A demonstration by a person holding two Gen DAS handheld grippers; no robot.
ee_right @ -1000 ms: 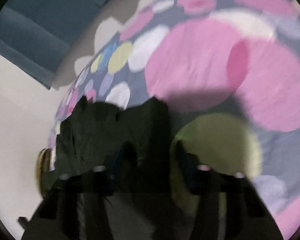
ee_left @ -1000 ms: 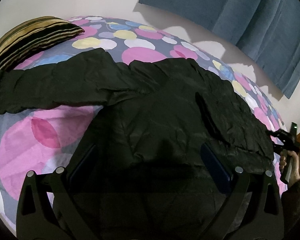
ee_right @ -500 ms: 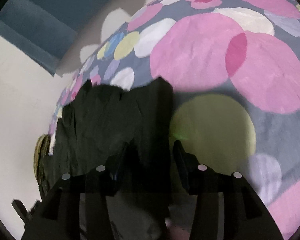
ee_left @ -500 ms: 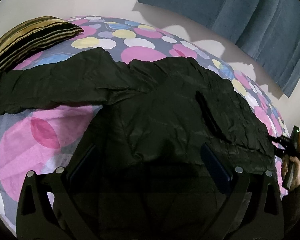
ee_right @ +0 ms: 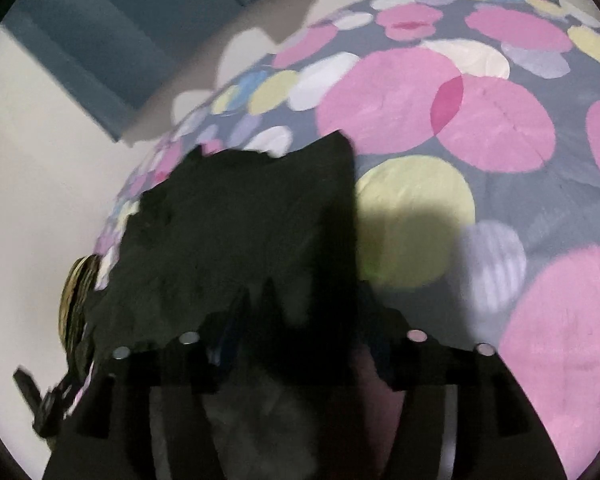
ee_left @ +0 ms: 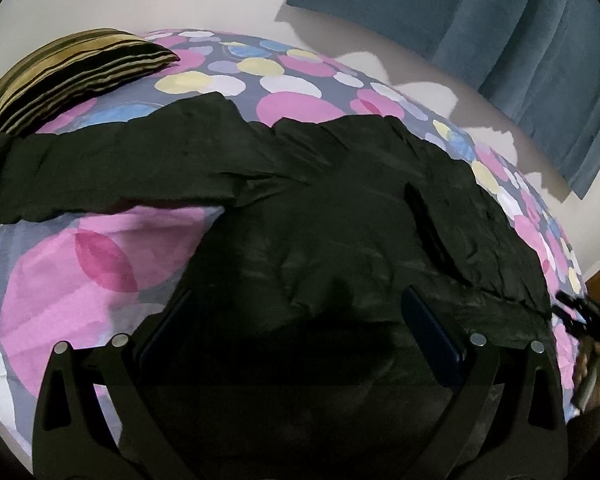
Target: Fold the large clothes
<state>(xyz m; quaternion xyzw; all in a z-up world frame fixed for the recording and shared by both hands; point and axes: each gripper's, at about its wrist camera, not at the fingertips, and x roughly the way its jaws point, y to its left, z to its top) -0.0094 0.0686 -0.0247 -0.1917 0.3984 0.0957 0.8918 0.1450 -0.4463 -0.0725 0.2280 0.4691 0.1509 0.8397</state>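
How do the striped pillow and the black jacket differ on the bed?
The striped pillow is banded gold and dark; the black jacket is plain black. The pillow is plump and sits at the far left corner; the jacket lies spread flat and wrinkled across the middle. Both rest on the dotted bedsheet.

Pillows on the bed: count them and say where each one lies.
1. A striped pillow lies at the far left corner of the bed, by the wall, just beyond the black garment's outstretched sleeve. More could lie outside both views.
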